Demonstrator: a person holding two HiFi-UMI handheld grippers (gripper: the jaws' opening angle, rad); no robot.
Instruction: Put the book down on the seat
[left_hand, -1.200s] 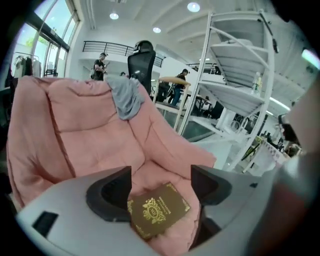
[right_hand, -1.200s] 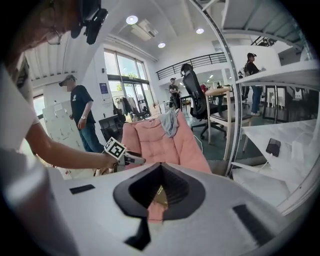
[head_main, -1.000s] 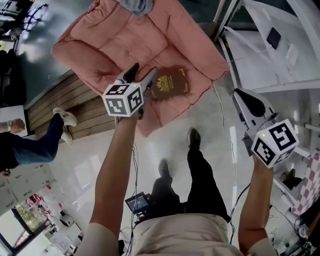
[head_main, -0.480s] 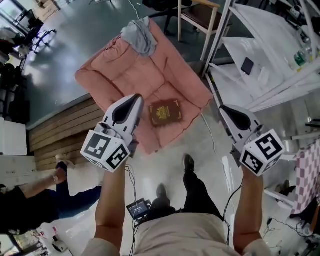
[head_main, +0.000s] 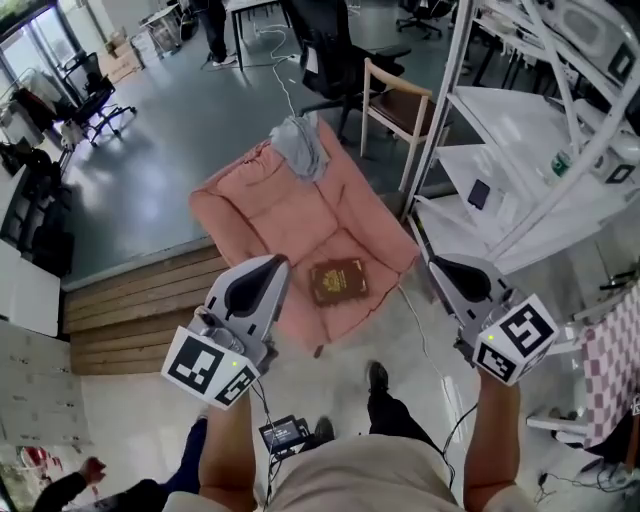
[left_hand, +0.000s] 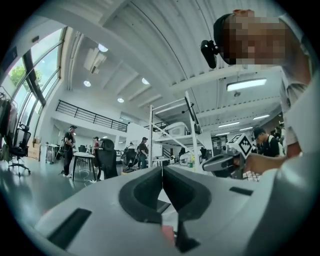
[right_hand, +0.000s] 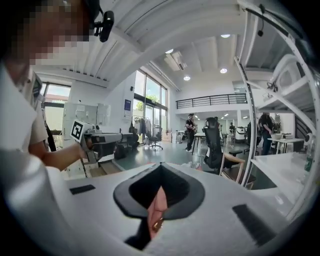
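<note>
The book (head_main: 337, 281), dark brown with a gold emblem, lies flat on the seat cushion of the pink armchair (head_main: 268, 218). Nothing touches it. My left gripper (head_main: 281, 263) hangs to the book's left, over the chair's front corner, with its jaws shut and empty. In the left gripper view the left gripper (left_hand: 161, 172) points out across the hall, its pads meeting in a line. My right gripper (head_main: 433, 263) is held to the right of the chair, off the seat, also shut and empty. The right gripper (right_hand: 160, 167) points the same way, with a sliver of pink below its pads.
A grey cloth (head_main: 300, 146) is draped over the armchair's back. A wooden chair (head_main: 397, 105) and a white shelving rack (head_main: 520, 170) stand to the right. A wooden step (head_main: 130, 305) runs along the left. People stand far off in the hall.
The left gripper, open beside the book a second ago, has drawn back from it and shut empty. Both grippers now sit farther from the chair. The book stays on the seat.
</note>
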